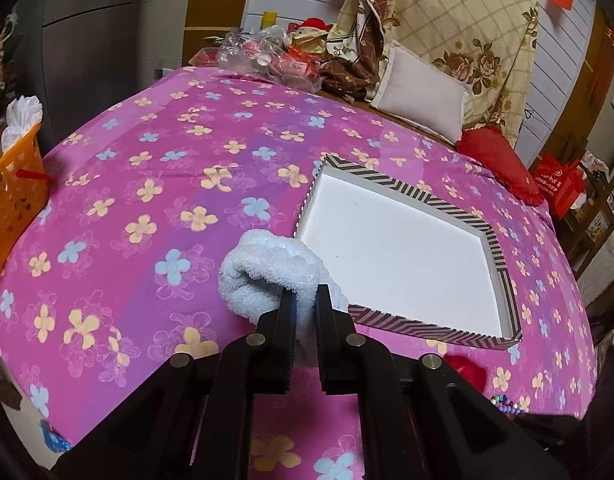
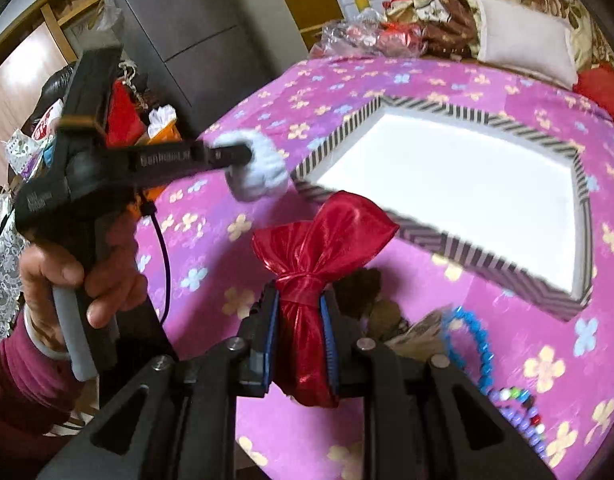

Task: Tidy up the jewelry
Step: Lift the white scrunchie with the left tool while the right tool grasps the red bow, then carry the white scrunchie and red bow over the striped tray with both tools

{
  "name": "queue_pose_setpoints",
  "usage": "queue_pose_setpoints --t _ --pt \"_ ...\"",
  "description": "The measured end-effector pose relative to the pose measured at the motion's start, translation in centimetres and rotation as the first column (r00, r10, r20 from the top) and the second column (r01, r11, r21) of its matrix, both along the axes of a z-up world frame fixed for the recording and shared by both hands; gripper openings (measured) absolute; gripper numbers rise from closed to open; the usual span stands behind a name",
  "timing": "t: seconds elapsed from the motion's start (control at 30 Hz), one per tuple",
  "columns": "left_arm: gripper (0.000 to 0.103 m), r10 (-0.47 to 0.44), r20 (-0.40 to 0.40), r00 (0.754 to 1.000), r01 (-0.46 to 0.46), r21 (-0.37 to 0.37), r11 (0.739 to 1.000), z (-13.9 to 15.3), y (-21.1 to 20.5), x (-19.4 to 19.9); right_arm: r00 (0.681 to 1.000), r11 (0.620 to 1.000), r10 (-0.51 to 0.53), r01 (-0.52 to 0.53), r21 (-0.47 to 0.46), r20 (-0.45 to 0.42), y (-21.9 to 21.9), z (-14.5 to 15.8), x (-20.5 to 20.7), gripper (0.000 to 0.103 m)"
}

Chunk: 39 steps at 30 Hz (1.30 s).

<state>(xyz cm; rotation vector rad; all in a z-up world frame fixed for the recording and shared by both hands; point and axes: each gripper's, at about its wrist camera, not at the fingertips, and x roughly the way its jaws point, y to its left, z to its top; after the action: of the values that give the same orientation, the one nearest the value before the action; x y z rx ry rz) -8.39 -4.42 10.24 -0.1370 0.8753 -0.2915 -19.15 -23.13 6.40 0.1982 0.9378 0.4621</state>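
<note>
Red satin fills my right gripper (image 2: 301,312), clamped on a shiny bow (image 2: 307,256) just short of the striped box (image 2: 427,236), while my left gripper (image 1: 305,300) pinches a white fluffy cloth (image 1: 263,276) beside that box's near-left corner. Beads (image 2: 479,344) lie on the pink flowered bedspread (image 1: 147,200) to the right. White lettering on the left gripper's side is too blurred for me to read.

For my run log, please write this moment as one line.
left hand-held gripper: shut on white fluffy scrunchie | right hand-held gripper: shut on red satin bow | striped tray: nothing inside | blue bead string: on cloth
</note>
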Motion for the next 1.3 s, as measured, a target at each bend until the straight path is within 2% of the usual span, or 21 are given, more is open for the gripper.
queue_pose_setpoints --t 0.07,0.1,0.17,0.27,0.37,0.57,0.63,0.67,0.7,0.73,0.87,1.07,1.2,1.3 --pt "0.009 -0.003 -0.003 1.0 0.003 0.003 1.0 -0.2 -0.1 -0.1 1.0 1.0 -0.002 0.002 0.004 -0.027 0.3 -1.1 0.0 0.024" --pt "0.009 -0.004 -0.004 1.0 0.004 0.004 1.0 -0.2 -0.2 -0.2 0.999 1.0 -0.004 0.004 0.0 -0.052 0.4 -1.8 0.1 0.029" --pt "0.009 -0.004 -0.005 1.0 0.004 0.008 1.0 -0.3 -0.1 -0.3 0.996 1.0 -0.004 0.002 -0.021 -0.089 0.7 -2.8 0.3 0.031" --pt "0.009 0.002 -0.006 1.0 -0.002 0.01 1.0 -0.4 0.1 -0.2 0.995 1.0 -0.007 0.004 -0.028 -0.099 0.7 -3.1 0.0 0.032" --pt "0.009 0.007 -0.009 1.0 -0.007 0.009 1.0 -0.5 0.2 -0.2 0.996 1.0 0.0 -0.002 -0.018 -0.089 0.5 -2.5 -0.4 0.044" --pt "0.009 0.002 -0.01 1.0 -0.002 0.011 1.0 -0.6 0.1 -0.2 0.996 0.999 0.04 -0.042 -0.026 -0.084 1.3 -2.1 -1.1 0.045" --pt "0.009 0.001 -0.012 1.0 -0.001 0.013 1.0 -0.7 0.1 -0.2 0.995 0.996 0.061 -0.066 -0.063 -0.081 2.0 -2.5 -1.2 0.044" --pt "0.009 0.002 -0.012 1.0 -0.002 0.014 1.0 -0.7 0.0 -0.3 0.995 0.992 0.063 -0.071 -0.102 -0.084 2.4 -2.9 -1.3 0.038" --pt "0.009 0.003 -0.011 1.0 -0.003 0.014 1.0 -0.7 0.1 -0.3 0.994 0.992 0.065 -0.073 -0.105 -0.085 2.4 -3.2 -1.3 0.019" --pt "0.009 0.003 -0.01 1.0 -0.003 0.014 1.0 -0.7 0.0 -0.3 0.994 0.993 0.068 -0.075 -0.087 -0.085 2.2 -3.3 -1.4 0.013" --pt "0.009 0.004 0.001 1.0 -0.004 0.015 1.0 -0.4 0.0 -0.3 0.999 0.998 0.044 -0.044 -0.043 -0.003 1.0 -1.2 -1.5 0.011" --pt "0.009 -0.01 0.034 0.999 0.011 -0.007 1.0 0.7 -0.4 -0.1 0.997 1.0 -0.001 0.002 -0.011 0.074 -1.2 2.1 0.3 0.011" --pt "0.009 -0.015 0.042 0.999 0.015 -0.004 1.0 1.2 -0.7 0.4 0.998 0.997 -0.02 0.014 0.077 0.066 -2.7 2.8 1.6 0.011" --pt "0.009 -0.016 0.045 0.999 0.016 0.0 1.0 1.2 -0.9 0.5 0.998 0.996 -0.039 0.034 0.08 0.056 -3.3 2.2 1.8 0.011"
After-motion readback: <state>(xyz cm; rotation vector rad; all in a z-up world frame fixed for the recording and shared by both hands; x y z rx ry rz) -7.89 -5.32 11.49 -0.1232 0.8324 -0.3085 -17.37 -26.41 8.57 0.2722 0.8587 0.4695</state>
